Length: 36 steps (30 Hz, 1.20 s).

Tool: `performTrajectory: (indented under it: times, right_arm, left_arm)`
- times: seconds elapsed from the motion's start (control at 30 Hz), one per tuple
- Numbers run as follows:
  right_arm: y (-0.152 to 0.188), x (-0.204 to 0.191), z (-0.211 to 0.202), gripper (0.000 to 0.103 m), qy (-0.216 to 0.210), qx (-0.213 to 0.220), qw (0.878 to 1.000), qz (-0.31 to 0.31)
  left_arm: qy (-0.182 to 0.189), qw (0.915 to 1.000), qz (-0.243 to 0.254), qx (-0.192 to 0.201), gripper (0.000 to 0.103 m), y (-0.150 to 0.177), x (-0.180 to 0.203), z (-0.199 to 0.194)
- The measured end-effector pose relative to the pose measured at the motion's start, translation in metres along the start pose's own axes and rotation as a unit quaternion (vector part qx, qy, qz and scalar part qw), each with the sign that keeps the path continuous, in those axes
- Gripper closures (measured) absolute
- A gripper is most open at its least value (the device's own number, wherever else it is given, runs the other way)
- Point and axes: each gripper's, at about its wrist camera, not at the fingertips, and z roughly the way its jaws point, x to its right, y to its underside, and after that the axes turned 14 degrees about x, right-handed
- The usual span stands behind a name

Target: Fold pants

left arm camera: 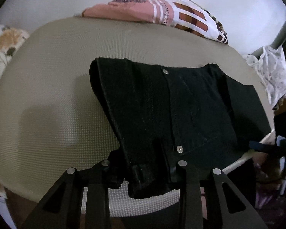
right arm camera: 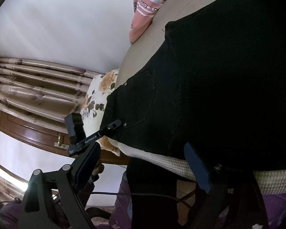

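Black pants (left arm camera: pixel 162 110) lie on a beige textured bed surface (left arm camera: pixel 57 95), waistband toward me, legs reaching away. My left gripper (left arm camera: pixel 145 173) is shut on the pants' waistband at the near edge, with cloth bunched between its fingers. In the right wrist view the pants (right arm camera: pixel 209 85) fill the right side, a back pocket (right arm camera: pixel 139 99) showing. My right gripper (right arm camera: pixel 143 164) is open, its jaws wide apart at the bed's near edge below the pants. The left gripper's finger (right arm camera: pixel 112 125) also shows there, clamped on the waistband corner.
A pink and brown patterned blanket (left arm camera: pixel 162 13) lies at the bed's far edge. A floral pillow (left arm camera: pixel 3 45) is at the left. A white printed cloth (left arm camera: pixel 272 72) hangs at the right. Curtains (right arm camera: pixel 34 84) and a wooden door (right arm camera: pixel 34 131) stand beyond the bed.
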Motion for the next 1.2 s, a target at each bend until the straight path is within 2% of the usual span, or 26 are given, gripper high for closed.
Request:
performTrajectory:
  times: [0.27, 0.67, 0.9, 1.2]
  right_arm:
    - [0.000, 0.001, -0.001, 0.015, -0.003, 0.000, 1.000, -0.003]
    - [0.000, -0.003, 0.000, 0.016, 0.000, 0.001, 1.000, -0.021]
    - [0.000, -0.002, -0.001, 0.015, -0.004, 0.005, 1.000, -0.018]
    - [-0.001, -0.001, -0.004, 0.015, -0.008, 0.015, 1.000, -0.013]
  left_arm:
    - [-0.038, 0.9975, 0.048, 0.034, 0.071, -0.002, 0.027, -0.016]
    - [-0.054, 0.9935, 0.070, 0.072, 0.071, -0.011, 0.054, -0.037]
    - [-0.034, 0.9929, 0.066, 0.093, 0.071, -0.022, 0.069, -0.052]
    - [-0.005, 0.9950, 0.030, 0.095, 0.072, -0.032, 0.071, -0.060]
